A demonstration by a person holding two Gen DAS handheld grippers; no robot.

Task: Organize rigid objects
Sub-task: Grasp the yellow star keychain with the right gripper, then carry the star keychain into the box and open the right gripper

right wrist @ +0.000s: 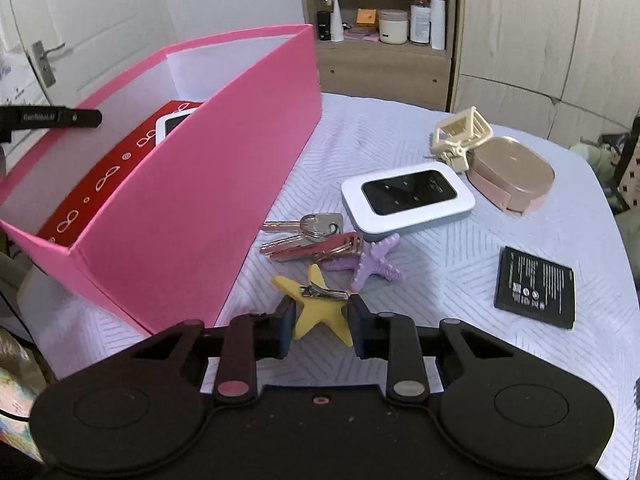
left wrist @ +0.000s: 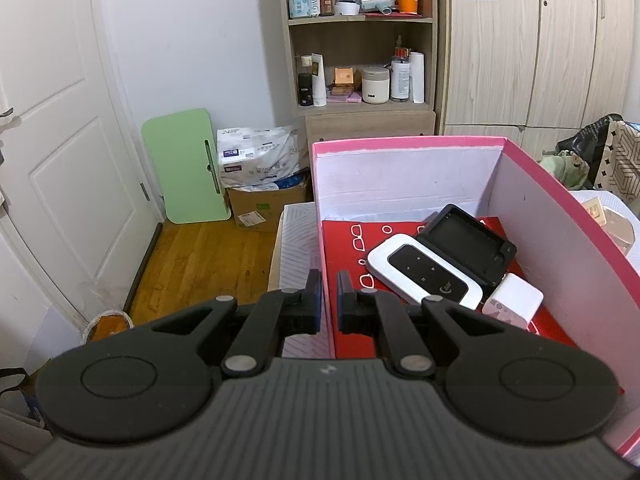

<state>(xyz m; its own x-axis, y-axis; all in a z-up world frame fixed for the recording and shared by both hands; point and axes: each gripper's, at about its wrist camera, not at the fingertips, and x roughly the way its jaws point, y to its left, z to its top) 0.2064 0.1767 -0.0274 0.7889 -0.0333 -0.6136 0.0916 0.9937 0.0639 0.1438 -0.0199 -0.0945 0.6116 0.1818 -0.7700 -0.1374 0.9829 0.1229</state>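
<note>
Your right gripper (right wrist: 320, 322) is clamped on the yellow star clip (right wrist: 318, 312) lying on the table (right wrist: 440, 272) beside the pink box (right wrist: 192, 208); your left gripper (left wrist: 329, 300) pinches that box's wall.

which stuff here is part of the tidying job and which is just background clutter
Job:
pink cardboard box
yellow star-shaped hair clip, between the right gripper pads
purple starfish clip
bunch of keys
white pocket router
flat black battery

Lying about:
wooden shelf of bottles
green board
</note>
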